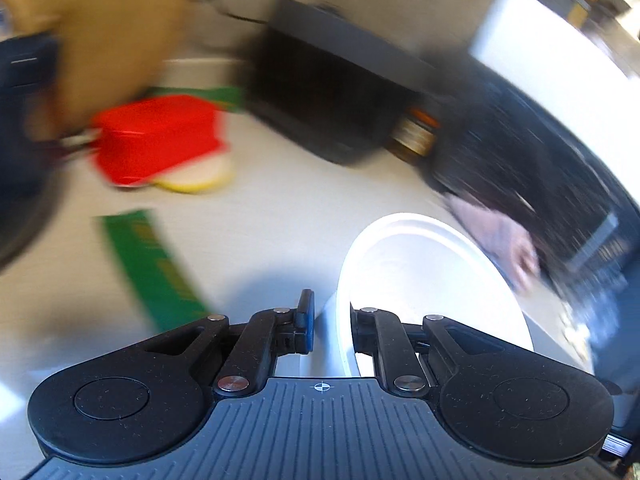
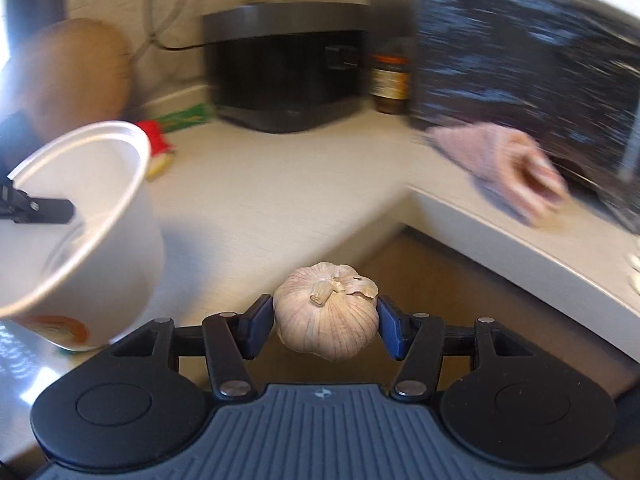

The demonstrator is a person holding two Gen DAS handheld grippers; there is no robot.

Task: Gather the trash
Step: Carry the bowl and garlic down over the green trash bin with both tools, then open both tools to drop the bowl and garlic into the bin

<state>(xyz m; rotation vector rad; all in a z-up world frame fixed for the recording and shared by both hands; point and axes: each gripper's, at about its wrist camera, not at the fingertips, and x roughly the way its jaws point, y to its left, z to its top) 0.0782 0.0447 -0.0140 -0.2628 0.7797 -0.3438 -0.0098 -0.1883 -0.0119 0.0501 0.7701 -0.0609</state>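
Between the blue pads of the right gripper (image 2: 326,326) sits a whole garlic bulb (image 2: 327,316), papery skin and dry stem stub turned toward the camera; the jaws stand about half open with both pads pressed against the bulb's sides, so it is held clear of the pale countertop (image 2: 256,200), over the counter's inner corner edge and the brown floor below. To the left in the same view, a white paper cup (image 2: 92,216) hangs tilted, its mouth facing up and to the right, with an orange and red print low on its wall; a black finger of the other gripper clips its rim from the left. Seen from the left wrist, the left gripper (image 1: 331,326) is closed tight on that cup's (image 1: 424,280) thin wall, one finger outside and one inside, the white rim curving away ahead. Both views are heavily smeared, so what lies farther off is only roughly legible: a red packet (image 1: 160,140) on something yellow, a green strip (image 1: 152,268) flat on the counter nearer the camera, a black box-shaped appliance (image 2: 288,68) against the back wall, a brown jar (image 2: 390,80) with an orange lid just right of it, a dark speckled block (image 2: 532,64) on the right, and what looks like a crumpled pink cloth (image 2: 504,164) lying at that block's foot near the counter's edge.
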